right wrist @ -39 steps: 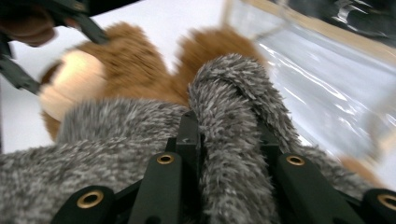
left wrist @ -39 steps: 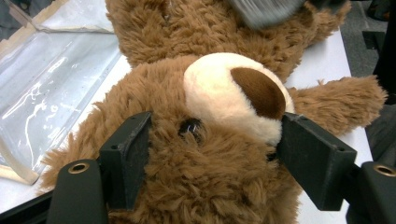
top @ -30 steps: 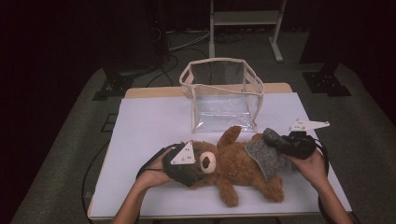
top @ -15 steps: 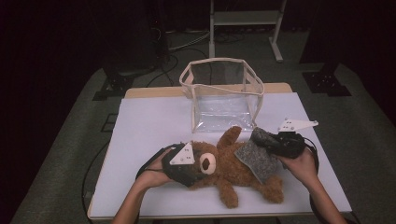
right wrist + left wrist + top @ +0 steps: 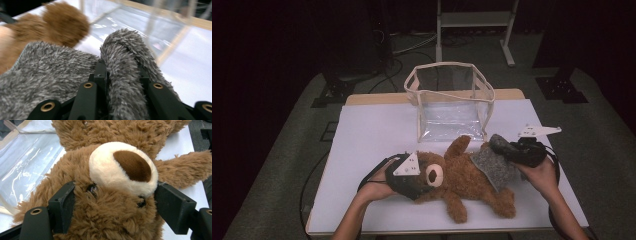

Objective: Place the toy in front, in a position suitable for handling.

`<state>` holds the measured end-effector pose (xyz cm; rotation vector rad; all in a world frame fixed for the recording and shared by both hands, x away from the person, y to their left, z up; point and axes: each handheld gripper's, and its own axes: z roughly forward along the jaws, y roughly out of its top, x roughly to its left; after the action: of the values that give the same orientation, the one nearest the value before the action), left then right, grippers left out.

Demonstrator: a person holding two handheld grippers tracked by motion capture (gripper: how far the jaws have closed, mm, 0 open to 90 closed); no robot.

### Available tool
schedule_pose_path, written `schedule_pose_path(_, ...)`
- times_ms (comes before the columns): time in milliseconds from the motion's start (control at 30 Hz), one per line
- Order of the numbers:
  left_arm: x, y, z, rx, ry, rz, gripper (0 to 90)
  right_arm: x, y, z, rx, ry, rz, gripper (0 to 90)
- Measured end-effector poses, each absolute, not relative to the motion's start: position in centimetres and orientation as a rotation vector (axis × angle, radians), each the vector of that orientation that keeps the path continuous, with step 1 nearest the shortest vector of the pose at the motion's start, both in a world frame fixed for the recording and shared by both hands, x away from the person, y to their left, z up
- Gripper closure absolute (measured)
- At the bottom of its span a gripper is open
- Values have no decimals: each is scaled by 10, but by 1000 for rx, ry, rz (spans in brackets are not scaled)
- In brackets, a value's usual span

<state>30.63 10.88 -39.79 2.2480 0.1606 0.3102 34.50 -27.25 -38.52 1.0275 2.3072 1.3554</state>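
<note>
A brown teddy bear point(image 5: 462, 177) lies on its back on the white table point(image 5: 372, 130), head to the left. My left gripper point(image 5: 424, 179) is shut on the bear's head, with one jaw against each side of the face point(image 5: 120, 170) in the left gripper view point(image 5: 116, 195). A grey fuzzy cloth point(image 5: 493, 162) lies over the bear's belly. My right gripper point(image 5: 512, 149) is shut on a bunched edge of that cloth point(image 5: 122, 62), which is pinched between the jaws point(image 5: 121, 73) and lifted a little off the bear.
A clear plastic bag with a cream rim point(image 5: 449, 97) stands open just behind the bear, near the table's far edge. Bare white table lies to the left and in front. The floor around is dark, with stands and cables.
My right gripper has shifted slightly left toward the bear, carrying the pinched edge of the grey cloth. The left gripper and the bear's head have stayed put.
</note>
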Motion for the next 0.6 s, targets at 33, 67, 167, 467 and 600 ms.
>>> schedule_pose_path(33, 306, 109, -398, 2250, 158, 309, 228, 346, -267, -384, 1005, 2322, 1346, 705)
schedule_pose_path(67, 306, 109, -398, 2251, 155, 309, 228, 348, -258, -382, 973, 2343, 1344, 704)
schedule_pose_path(167, 305, 109, -397, 2256, 148, 308, 228, 353, -235, -378, 915, 2391, 1330, 704)
schedule_pose_path(467, 304, 110, -397, 2252, 147, 301, 232, 367, -231, -379, 916, 2410, 1259, 704)
schedule_pose_path(600, 304, 110, -397, 2251, 147, 300, 232, 372, -252, -390, 1009, 2379, 1262, 704)
